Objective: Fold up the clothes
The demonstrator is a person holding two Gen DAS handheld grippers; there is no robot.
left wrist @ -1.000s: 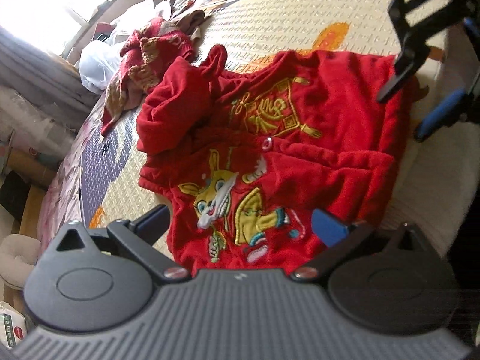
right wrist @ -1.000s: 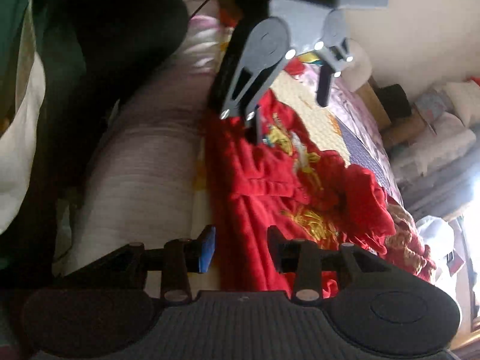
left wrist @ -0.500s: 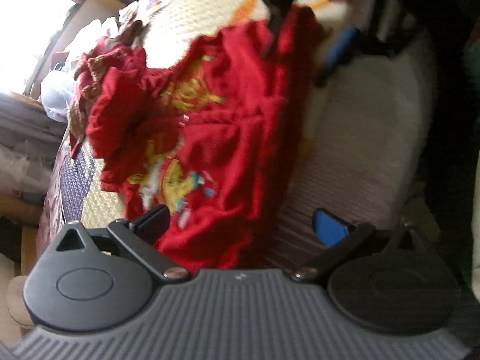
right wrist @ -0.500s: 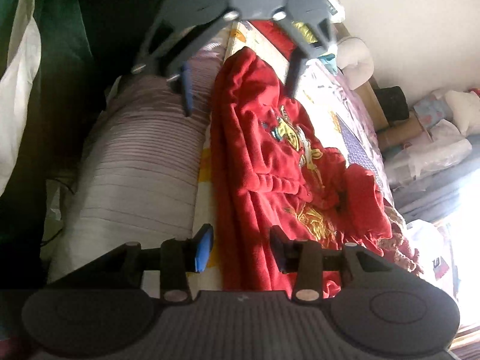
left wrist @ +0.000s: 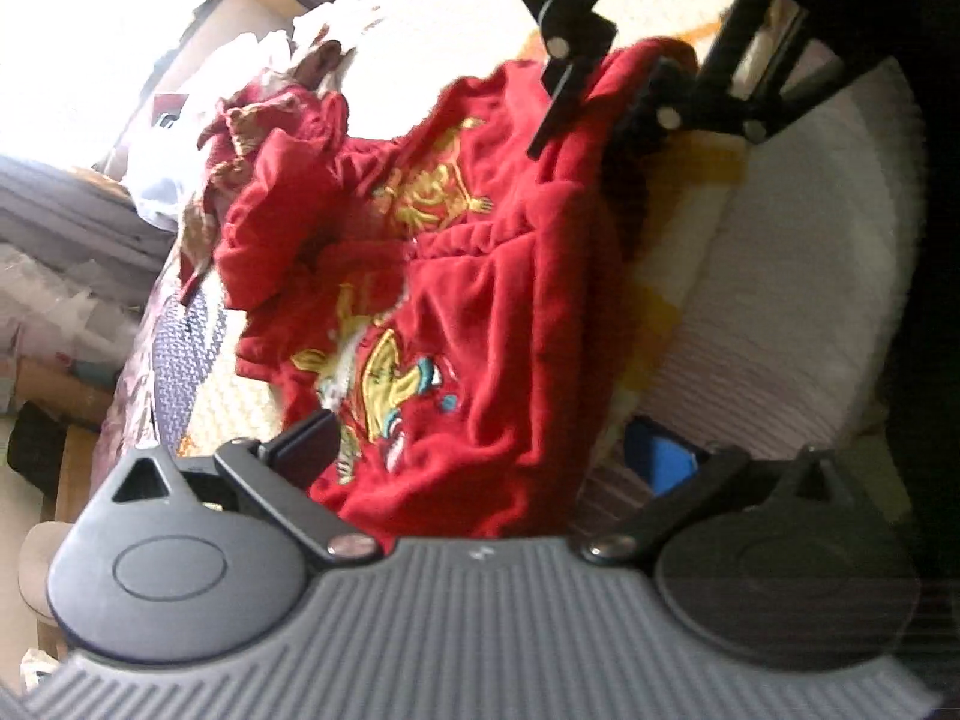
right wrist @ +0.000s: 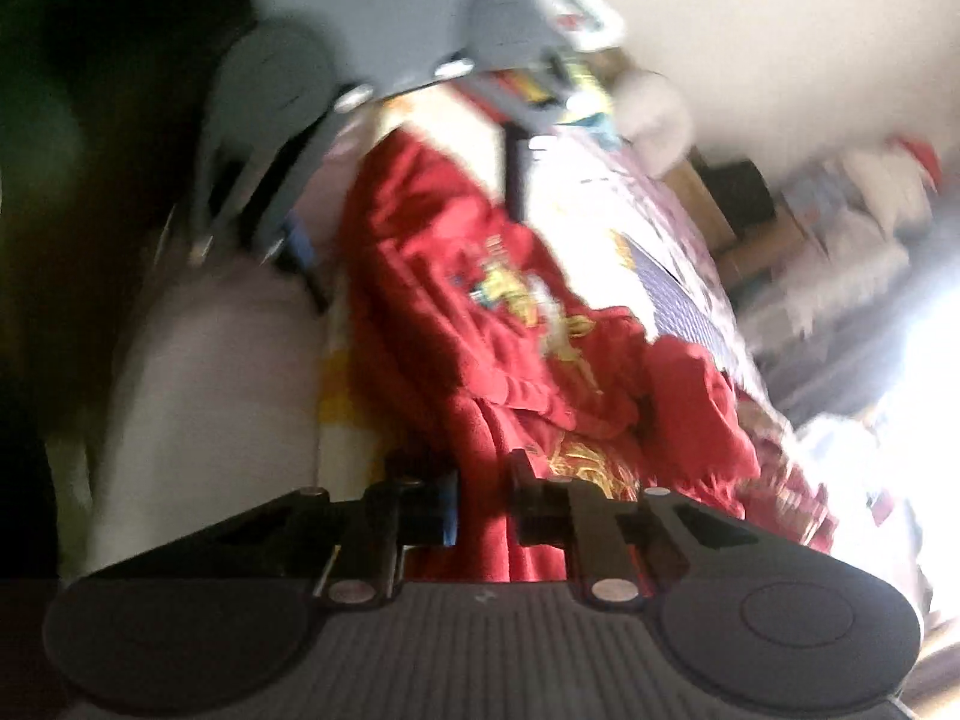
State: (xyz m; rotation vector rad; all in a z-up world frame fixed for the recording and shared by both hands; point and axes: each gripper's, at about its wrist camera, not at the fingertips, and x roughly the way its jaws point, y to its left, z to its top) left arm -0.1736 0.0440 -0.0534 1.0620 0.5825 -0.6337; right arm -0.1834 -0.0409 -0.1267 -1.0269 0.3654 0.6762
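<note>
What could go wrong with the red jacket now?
The right hand-held gripper is closing on only the red jacket's edge, so the cloth might slip out. The left hand-held gripper is open around the hem and may grab unevenly. The bunched sleeve could get folded in crooked.

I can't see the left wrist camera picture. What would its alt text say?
A red velvety child's jacket with gold embroidery lies crumpled on a cream quilted bed cover. The left gripper is wide open over its near hem, while the right gripper is closing on the far edge. More red clothes lie behind.
</note>
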